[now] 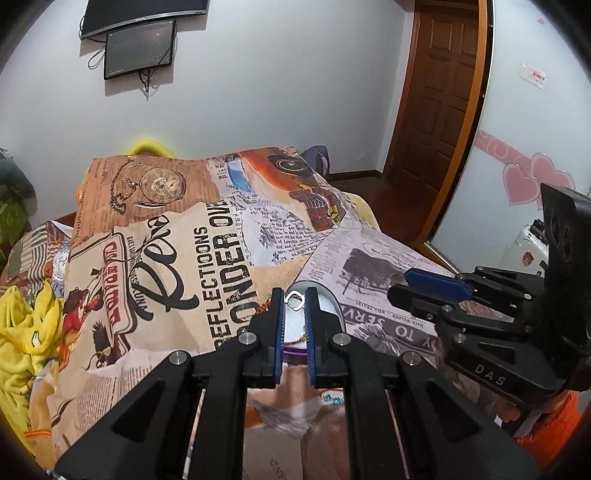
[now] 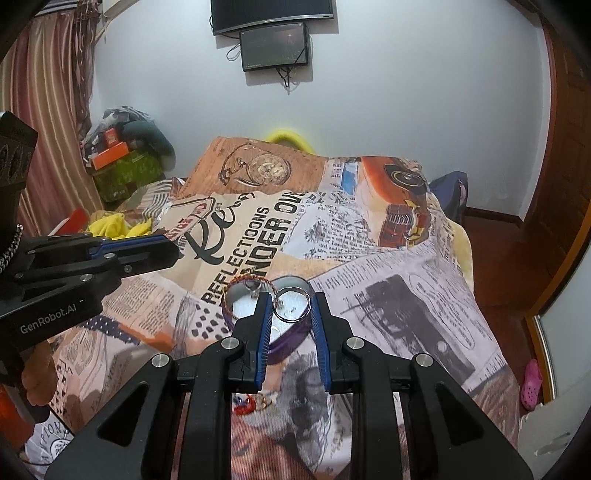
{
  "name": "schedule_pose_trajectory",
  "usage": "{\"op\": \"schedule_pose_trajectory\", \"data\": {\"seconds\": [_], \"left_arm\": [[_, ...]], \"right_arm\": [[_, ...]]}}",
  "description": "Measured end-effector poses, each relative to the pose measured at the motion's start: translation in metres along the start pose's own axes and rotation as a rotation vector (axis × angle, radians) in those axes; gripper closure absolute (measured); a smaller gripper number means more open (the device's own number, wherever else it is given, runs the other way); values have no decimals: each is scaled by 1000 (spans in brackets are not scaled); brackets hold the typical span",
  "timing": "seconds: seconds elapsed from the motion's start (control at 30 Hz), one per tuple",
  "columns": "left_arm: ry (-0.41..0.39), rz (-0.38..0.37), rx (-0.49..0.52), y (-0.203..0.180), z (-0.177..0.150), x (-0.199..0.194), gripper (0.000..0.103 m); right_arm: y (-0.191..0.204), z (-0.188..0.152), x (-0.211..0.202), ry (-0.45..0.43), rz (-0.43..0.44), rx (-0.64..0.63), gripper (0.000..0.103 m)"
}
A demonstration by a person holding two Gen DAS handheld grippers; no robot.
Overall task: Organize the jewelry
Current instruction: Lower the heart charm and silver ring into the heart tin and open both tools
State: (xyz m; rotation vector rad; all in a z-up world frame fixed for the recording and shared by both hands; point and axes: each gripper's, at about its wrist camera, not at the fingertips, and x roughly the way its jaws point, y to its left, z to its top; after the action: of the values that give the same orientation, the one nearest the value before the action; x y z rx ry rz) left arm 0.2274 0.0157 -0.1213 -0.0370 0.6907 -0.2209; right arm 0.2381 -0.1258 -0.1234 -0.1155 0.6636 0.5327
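Printed bedspread (image 2: pixel 388 266) surrounds heart-shaped box (image 2: pixel 291 338); yellow cloth (image 1: pixel 26 325) lies apart.

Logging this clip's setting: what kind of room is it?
Most likely a home bedroom: a bed under a newspaper-print bedspread, a wall-mounted TV with a smaller screen beneath it, and a wooden door.

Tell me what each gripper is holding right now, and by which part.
Left gripper: a small silver ring, pinched across its band at the fingertips. Right gripper: a larger silver ring, clamped across its sides, above the heart-shaped box.
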Motion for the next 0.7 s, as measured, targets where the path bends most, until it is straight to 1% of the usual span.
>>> {"op": "schedule_pose_trajectory", "data": {"seconds": [0.17, 0.43, 0.7], "left_arm": [[15, -4, -1, 5, 3, 15, 94], [84, -27, -30, 20, -3, 48, 94], [145, -56, -32, 24, -11, 69, 94]], "right_arm": [[-2, 3, 15, 17, 7, 8, 83], [-2, 3, 40, 71, 30, 4, 83], [-1, 1, 62, 129, 55, 1, 83]]}}
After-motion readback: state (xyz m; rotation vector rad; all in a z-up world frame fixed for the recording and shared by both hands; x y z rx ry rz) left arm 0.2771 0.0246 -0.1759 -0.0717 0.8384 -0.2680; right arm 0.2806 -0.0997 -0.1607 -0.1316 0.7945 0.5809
